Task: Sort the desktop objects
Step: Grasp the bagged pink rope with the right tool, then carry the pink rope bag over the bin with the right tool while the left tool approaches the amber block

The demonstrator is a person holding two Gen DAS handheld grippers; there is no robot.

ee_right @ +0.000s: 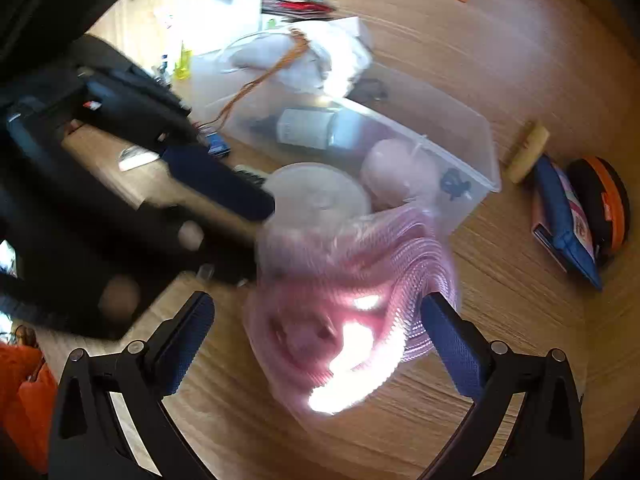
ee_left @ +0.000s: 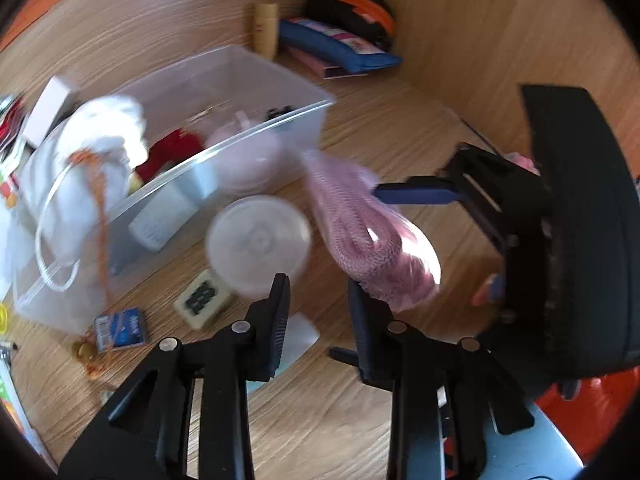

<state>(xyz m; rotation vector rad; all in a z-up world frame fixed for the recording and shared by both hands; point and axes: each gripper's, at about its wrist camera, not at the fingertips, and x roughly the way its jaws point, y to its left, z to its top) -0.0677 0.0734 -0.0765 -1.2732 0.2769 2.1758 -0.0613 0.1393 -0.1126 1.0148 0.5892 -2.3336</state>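
Wood-grain counter (ee_left: 400,132) carries the clutter. At far left in the left wrist view sits a clear plastic storage bin (ee_left: 240,92), long and rectangular, with a white cloth bundle (ee_left: 104,132) and an orange beaded cord (ee_left: 98,184) draped over its near end and something red inside. Just in front of it stand a round translucent plastic lid (ee_left: 258,240) and a cream tile with dark marks (ee_left: 202,298), with a small blue card (ee_left: 120,328) further left.

Right of the lid lies the task's thing, a pink mesh bag (ee_left: 372,236). Its long axis runs from the bin's near corner down toward the left tongs (ee_left: 318,308), and its lower end touches the inner face of their right finger. The left tongs stand narrowly apart; whether they actually pinch the mesh I cannot tell through the blur.

The right tongs (ee_right: 316,336) are spread wide with the bag between their blue pads, neither pad clearly pressing on it. Both hands are close, the left probably nearer a hold.

At far right, against the wall, a blue pouch (ee_left: 340,50) and a black-and-orange case (ee_left: 352,8) lie well apart. The lid, just beside the bag, looks the likeliest thing to get knocked.
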